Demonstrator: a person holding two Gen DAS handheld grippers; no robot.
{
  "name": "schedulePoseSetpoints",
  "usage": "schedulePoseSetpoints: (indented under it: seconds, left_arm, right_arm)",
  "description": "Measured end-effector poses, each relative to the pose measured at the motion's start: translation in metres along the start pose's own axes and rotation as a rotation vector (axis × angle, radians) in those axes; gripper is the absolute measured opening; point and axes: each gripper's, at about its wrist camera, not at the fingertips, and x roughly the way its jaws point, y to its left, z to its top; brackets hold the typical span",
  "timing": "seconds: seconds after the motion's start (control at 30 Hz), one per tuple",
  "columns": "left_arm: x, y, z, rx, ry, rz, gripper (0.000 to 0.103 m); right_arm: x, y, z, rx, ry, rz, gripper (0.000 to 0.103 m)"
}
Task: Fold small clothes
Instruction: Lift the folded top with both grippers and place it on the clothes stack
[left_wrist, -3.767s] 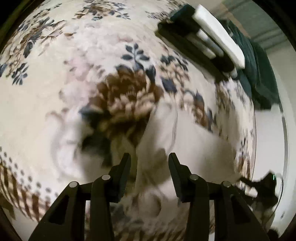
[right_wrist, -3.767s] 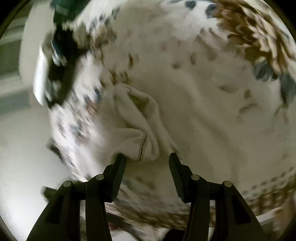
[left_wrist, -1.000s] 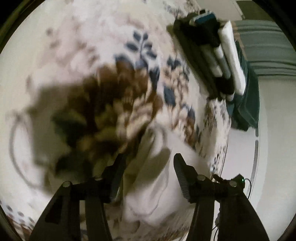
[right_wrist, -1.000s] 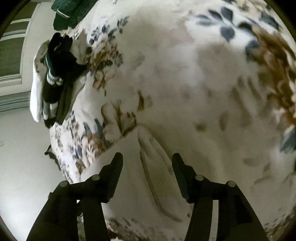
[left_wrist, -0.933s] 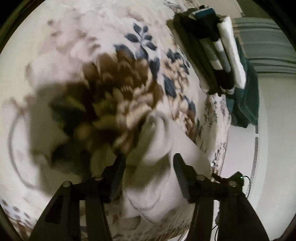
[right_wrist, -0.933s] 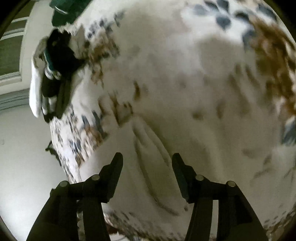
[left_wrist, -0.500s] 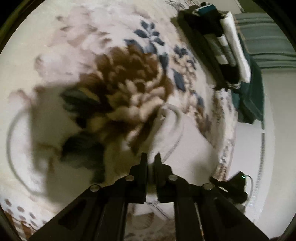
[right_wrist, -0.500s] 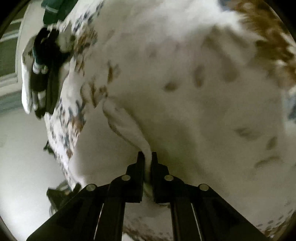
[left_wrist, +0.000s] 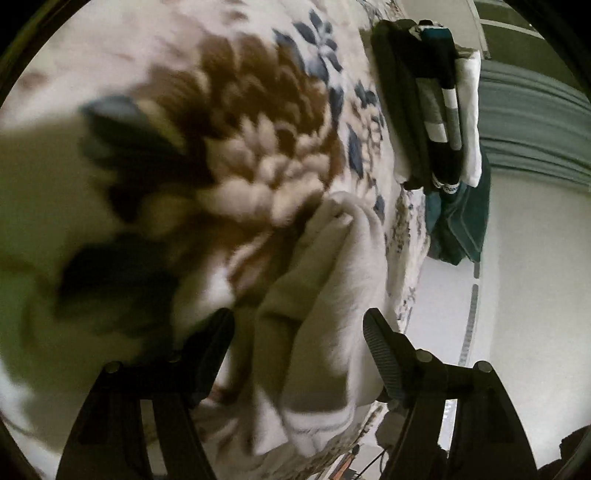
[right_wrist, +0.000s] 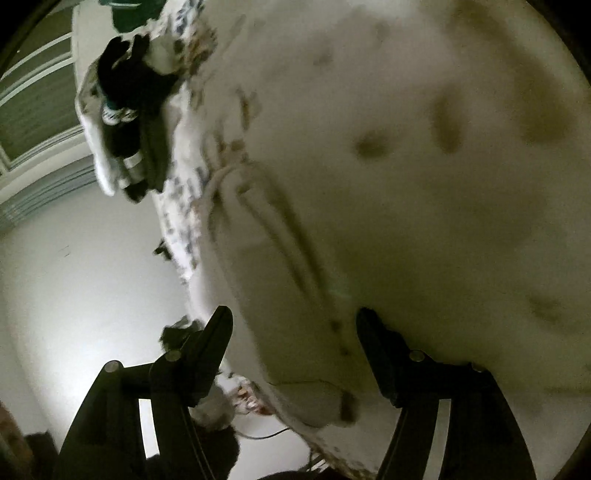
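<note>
A small cream-white garment (left_wrist: 325, 288) lies bunched in folds on a floral bedspread (left_wrist: 240, 129). My left gripper (left_wrist: 299, 332) is open, its jaws either side of the garment's near end, not gripping it. In the right wrist view the same pale garment (right_wrist: 266, 236) lies in a long fold near the bed's edge. My right gripper (right_wrist: 293, 328) is open over it, fingers spread to each side. Both views are blurred.
A stack of folded dark and white clothes (left_wrist: 432, 110) sits at the far edge of the bed, with a dark green cloth (left_wrist: 461, 225) hanging beside it; the stack also shows in the right wrist view (right_wrist: 125, 122). The white floor (right_wrist: 74, 277) lies beyond the bed's edge.
Half a second ago both grippers were shut on the white garment. Both have now opened and let it go, and it lies bunched on the bed.
</note>
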Motion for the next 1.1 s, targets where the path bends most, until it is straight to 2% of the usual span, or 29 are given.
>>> schedulePoseSetpoints:
  seconds: [0.2, 0.33, 0.4, 0.43, 0.47, 0.5, 0.57, 0.67, 0.87, 1.1]
  left_arm:
    - [0.023, -0.018, -0.001, 0.046, 0.047, 0.001, 0.071]
    - [0.030, -0.026, -0.001, 0.061, 0.050, 0.007, 0.071]
    - [0.029, -0.034, -0.004, 0.097, 0.027, 0.035, 0.068]
    - [0.028, -0.037, -0.005, 0.112, 0.018, 0.049, 0.059]
    - [0.028, -0.042, -0.007, 0.134, 0.009, 0.072, 0.035]
    - [0.028, -0.047, -0.008, 0.154, 0.012, 0.091, 0.023]
    - [0.022, -0.051, -0.010, 0.171, -0.004, 0.102, 0.018]
    - [0.016, -0.068, -0.010, 0.218, -0.016, 0.138, 0.016]
    - [0.000, -0.113, 0.000, 0.274, -0.003, 0.156, 0.016]
    - [-0.023, -0.188, 0.049, 0.363, -0.021, 0.175, 0.016]
  right_arm:
    - [0.029, 0.013, 0.004, -0.024, 0.058, 0.017, 0.072]
    - [0.043, 0.023, 0.005, -0.036, 0.078, 0.012, 0.072]
    - [0.046, 0.026, 0.005, -0.042, 0.066, 0.002, 0.065]
    - [0.047, 0.029, 0.004, -0.050, 0.061, -0.010, 0.054]
    - [0.047, 0.031, 0.003, -0.058, 0.058, -0.020, 0.042]
    - [0.047, 0.033, 0.001, -0.066, 0.050, -0.034, 0.038]
    - [0.045, 0.037, -0.003, -0.071, 0.025, -0.055, 0.022]
    - [0.040, 0.047, -0.008, -0.075, -0.010, -0.077, 0.017]
    - [0.024, 0.093, -0.015, -0.101, -0.052, -0.109, 0.015]
    - [-0.009, 0.189, 0.003, -0.151, -0.140, -0.102, 0.015]
